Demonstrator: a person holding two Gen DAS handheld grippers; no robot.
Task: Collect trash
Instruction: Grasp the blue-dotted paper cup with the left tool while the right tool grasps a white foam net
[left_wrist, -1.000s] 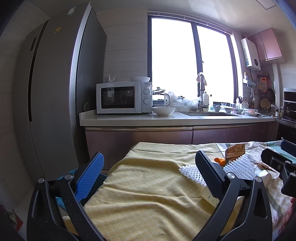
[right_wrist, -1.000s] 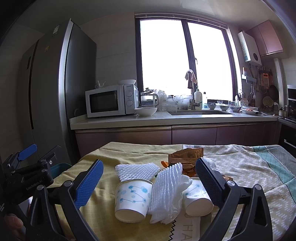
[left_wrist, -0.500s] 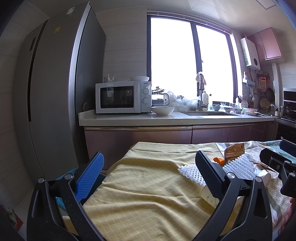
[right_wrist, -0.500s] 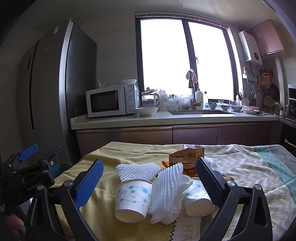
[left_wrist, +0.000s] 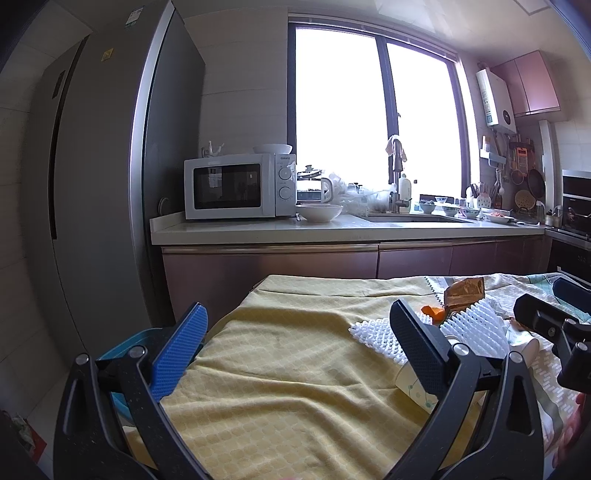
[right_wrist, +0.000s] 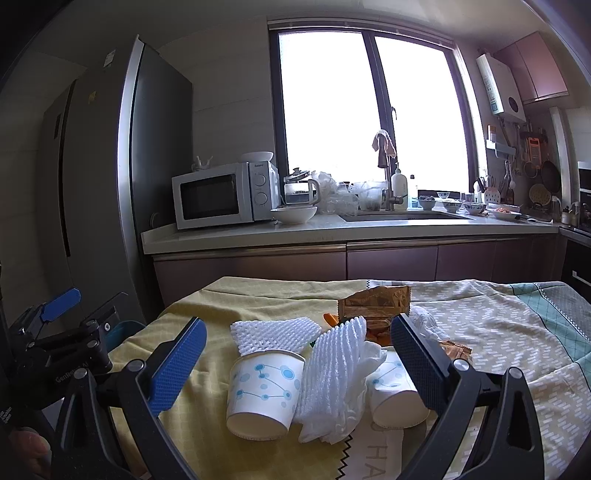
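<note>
In the right wrist view a pile of trash lies on the clothed table: a tipped paper cup (right_wrist: 264, 395), a second paper cup (right_wrist: 397, 397), white foam netting (right_wrist: 332, 365), another foam net (right_wrist: 275, 332), a brown wrapper (right_wrist: 375, 301) and orange scraps (right_wrist: 330, 318). My right gripper (right_wrist: 299, 363) is open and empty, jaws either side of the pile, just short of it. My left gripper (left_wrist: 297, 347) is open and empty over bare yellow cloth, left of the pile; the foam netting (left_wrist: 476, 328) and wrapper (left_wrist: 465, 291) show to its right.
A blue bin (left_wrist: 125, 347) stands below the table's left edge. The table cloth (right_wrist: 498, 325) turns patterned and green to the right. Behind is a counter (right_wrist: 332, 230) with a microwave (right_wrist: 221, 195), bowl and sink; a tall fridge (left_wrist: 110, 184) stands at left.
Both views have shifted very slightly; the grippers stay open and the trash has not moved.
</note>
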